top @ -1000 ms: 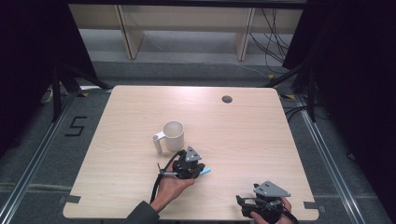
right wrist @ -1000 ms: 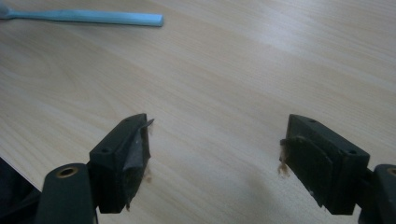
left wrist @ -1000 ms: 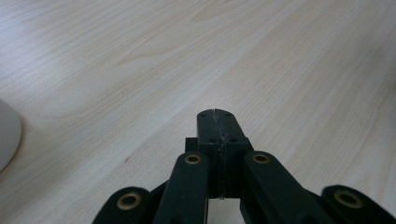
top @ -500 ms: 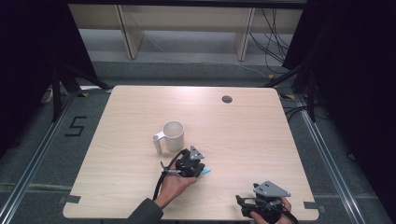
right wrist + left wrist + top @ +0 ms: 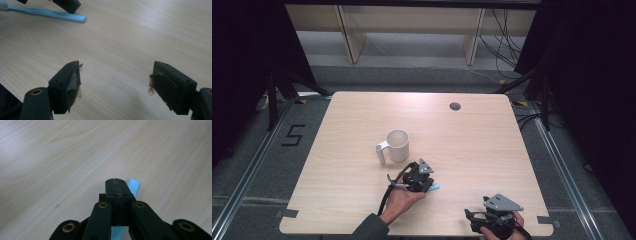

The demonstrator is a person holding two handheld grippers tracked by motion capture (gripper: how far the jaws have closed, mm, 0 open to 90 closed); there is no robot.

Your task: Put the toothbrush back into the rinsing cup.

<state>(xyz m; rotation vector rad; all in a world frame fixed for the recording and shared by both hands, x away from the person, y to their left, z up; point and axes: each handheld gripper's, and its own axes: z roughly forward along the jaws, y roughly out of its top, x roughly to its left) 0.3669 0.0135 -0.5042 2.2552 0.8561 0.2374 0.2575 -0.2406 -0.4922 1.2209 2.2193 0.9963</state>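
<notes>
Light-blue toothbrush (image 5: pixel 133 187), lower centre of the left gripper view, largely hidden behind the closed left gripper (image 5: pixel 115 180); in the right gripper view its head is cut off at the upper-left edge; right hand (image 5: pixel 499 231) cropped at the bottom edge.
</notes>
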